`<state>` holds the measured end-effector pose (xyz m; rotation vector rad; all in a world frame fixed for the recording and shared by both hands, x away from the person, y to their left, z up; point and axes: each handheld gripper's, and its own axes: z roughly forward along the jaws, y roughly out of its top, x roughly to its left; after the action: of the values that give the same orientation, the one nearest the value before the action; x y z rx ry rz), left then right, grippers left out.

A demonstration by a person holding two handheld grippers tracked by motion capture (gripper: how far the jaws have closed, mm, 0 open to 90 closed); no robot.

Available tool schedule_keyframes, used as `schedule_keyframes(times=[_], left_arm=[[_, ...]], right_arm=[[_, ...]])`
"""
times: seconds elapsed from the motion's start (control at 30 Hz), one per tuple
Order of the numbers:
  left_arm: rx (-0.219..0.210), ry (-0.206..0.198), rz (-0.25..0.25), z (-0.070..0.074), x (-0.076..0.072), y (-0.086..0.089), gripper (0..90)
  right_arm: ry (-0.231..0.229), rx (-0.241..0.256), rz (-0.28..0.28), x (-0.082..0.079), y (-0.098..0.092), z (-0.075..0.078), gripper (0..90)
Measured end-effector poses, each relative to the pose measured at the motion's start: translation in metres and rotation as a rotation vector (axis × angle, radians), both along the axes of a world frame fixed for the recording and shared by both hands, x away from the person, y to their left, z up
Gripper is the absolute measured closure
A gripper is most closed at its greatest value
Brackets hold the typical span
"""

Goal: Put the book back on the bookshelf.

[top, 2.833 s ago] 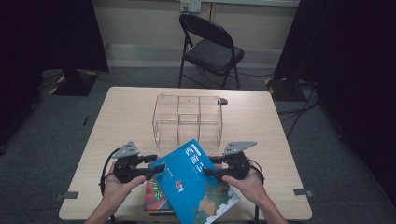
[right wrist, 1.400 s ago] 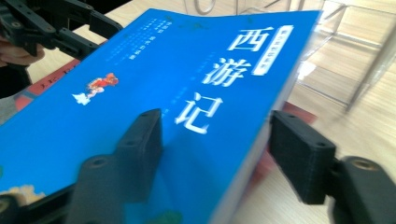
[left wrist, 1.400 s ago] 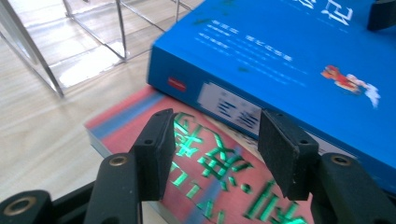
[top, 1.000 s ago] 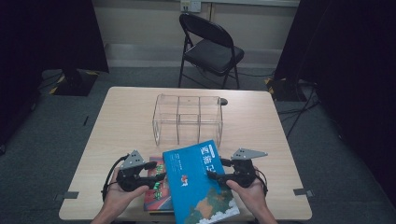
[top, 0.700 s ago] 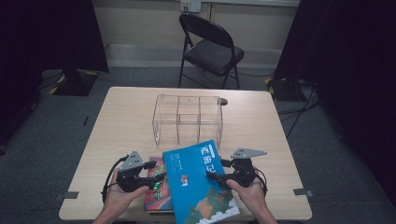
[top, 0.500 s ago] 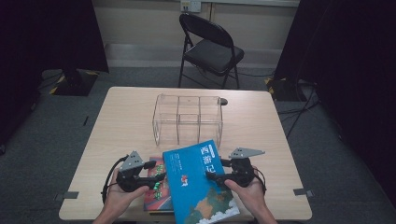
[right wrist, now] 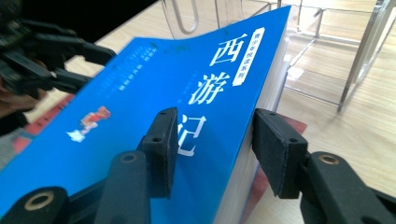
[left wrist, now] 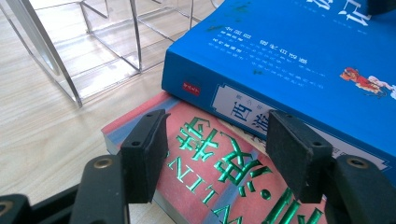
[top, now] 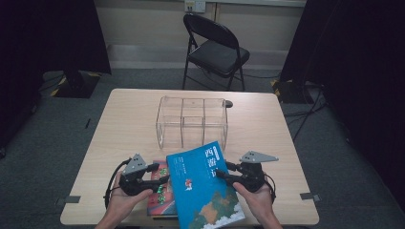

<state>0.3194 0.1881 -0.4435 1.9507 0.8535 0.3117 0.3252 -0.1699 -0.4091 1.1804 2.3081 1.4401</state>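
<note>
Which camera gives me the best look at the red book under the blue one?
The left gripper view: the red book lies close below the open jaws, its green lettering and near corner plain, the blue book overlapping it. The high view shows a small strip of it beside the left gripper. The right gripper view catches red slivers.

Right tool [right wrist: 212, 140] jaws straddle blue book [right wrist: 140, 126] edge, apart.
</note>
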Motion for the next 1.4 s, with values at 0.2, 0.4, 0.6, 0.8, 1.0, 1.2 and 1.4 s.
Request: schedule_keyframes(times=[0.2, 0.4, 0.6, 0.8, 1.0, 1.2, 1.4], left_arm=[[0.001, -0.005, 0.008, 0.000, 0.000, 0.000, 38.4], [0.001, -0.012, 0.017, -0.001, 0.000, -0.001, 38.4], [0.000, -0.011, 0.016, -0.001, 0.000, -0.001, 38.4], [0.006, -0.013, 0.011, -0.001, 0.001, 0.000, 38.4], [-0.003, -0.007, 0.013, -0.001, 0.001, 0.000, 38.4], [-0.008, -0.007, 0.018, -0.001, 0.002, 0.000, 37.8], [0.011, -0.017, 0.053, -0.001, 0.008, -0.001, 38.5]], right_arm=[[0.018, 0.032, 0.013, -0.002, -0.003, 0.002, 54.6], [0.065, 0.036, 0.067, -0.012, 0.000, 0.001, 56.2], [0.131, 0.049, 0.107, 0.006, 0.003, -0.003, 52.1], [0.167, 0.044, 0.154, 0.024, 0.014, -0.002, 46.5], [0.180, 0.051, 0.230, 0.031, 0.027, -0.005, 47.9], [0.202, 0.057, 0.292, 0.029, 0.024, -0.002, 59.5], [0.219, 0.048, 0.321, 0.039, 0.030, -0.005, 55.7]])
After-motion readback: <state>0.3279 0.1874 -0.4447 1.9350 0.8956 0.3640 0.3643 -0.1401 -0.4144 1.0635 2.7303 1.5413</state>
